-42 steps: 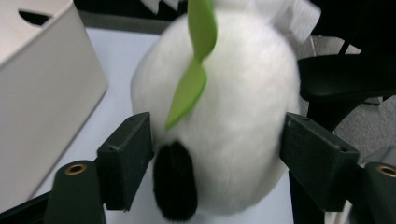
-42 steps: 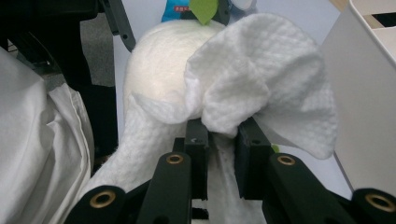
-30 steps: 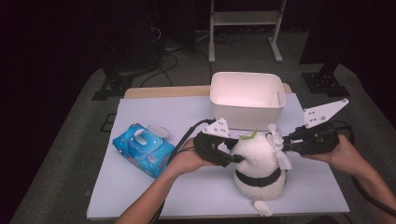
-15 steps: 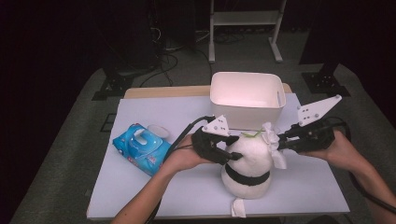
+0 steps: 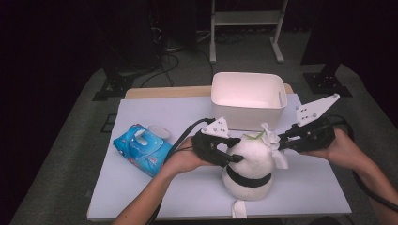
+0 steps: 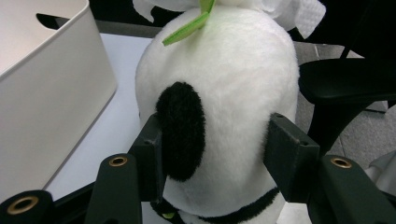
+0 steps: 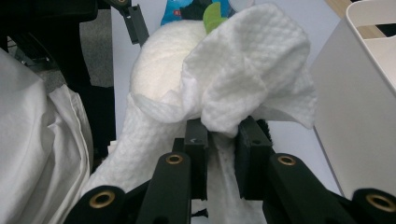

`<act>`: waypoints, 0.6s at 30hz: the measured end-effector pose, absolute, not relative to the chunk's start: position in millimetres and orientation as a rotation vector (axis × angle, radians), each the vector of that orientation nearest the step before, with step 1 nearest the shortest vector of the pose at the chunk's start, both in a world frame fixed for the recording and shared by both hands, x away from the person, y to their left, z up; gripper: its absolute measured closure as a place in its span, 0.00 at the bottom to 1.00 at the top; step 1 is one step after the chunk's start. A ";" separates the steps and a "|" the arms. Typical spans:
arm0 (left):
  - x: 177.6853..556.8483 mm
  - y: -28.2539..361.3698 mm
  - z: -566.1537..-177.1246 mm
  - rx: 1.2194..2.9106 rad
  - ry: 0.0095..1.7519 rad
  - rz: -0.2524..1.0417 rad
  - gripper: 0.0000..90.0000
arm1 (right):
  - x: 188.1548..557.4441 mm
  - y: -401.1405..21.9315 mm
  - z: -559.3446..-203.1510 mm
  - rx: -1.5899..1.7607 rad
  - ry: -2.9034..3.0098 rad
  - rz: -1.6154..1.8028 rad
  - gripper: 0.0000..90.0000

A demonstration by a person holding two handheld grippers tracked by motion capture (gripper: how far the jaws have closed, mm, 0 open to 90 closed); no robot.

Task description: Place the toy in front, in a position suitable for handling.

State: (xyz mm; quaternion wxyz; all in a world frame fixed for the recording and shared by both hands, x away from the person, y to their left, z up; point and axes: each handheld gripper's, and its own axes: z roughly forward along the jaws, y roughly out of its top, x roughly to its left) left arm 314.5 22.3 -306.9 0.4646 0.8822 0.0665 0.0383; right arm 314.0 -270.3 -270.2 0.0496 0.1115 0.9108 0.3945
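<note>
Here, in the high view, a person is working at a white table with 2 grippers on a white plush toy that is standing near the front edge, just in front of a white bin. The left gripper is clamping the toy's head from the left, apparently to keep it steady, while the right gripper is coming in from the right with a crumpled white wipe against the top of the head; this looks like wiping the toy clean. A blue wipes pack is lying well to the left, probably the source of the wipe. The bin is showing a bare pale inside, as far as can be seen.

In the left gripper view, the 2 black pads are pressing into the plush on either side of the head, one beside a black ear patch, so the jaws are holding at medium width on the toy. A green tag is sticking out on top, and the bin's wall is standing just to the side.

In the right gripper view, the jaws are standing narrow and pinching the wipe between the pads; the bunched wipe is bulging above them and draping down over the toy's white head. The pinch is keeping a wad of wipe forward as the rubbing surface.
</note>
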 end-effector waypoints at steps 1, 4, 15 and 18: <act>314.3 20.8 -306.2 2.171 0.165 0.093 0.50 | 313.3 -270.5 -269.7 0.334 2.772 1.196 0.85; 314.8 17.5 -304.6 2.179 0.156 0.096 0.50 | 312.1 -267.3 -265.6 0.319 2.775 1.167 0.85; 315.5 15.7 -307.3 2.166 0.161 0.079 0.41 | 313.7 -263.2 -263.2 0.304 2.767 1.167 0.85; 317.2 17.5 -312.6 2.186 0.167 0.063 0.38 | 312.4 -269.4 -265.5 0.329 2.763 1.164 0.85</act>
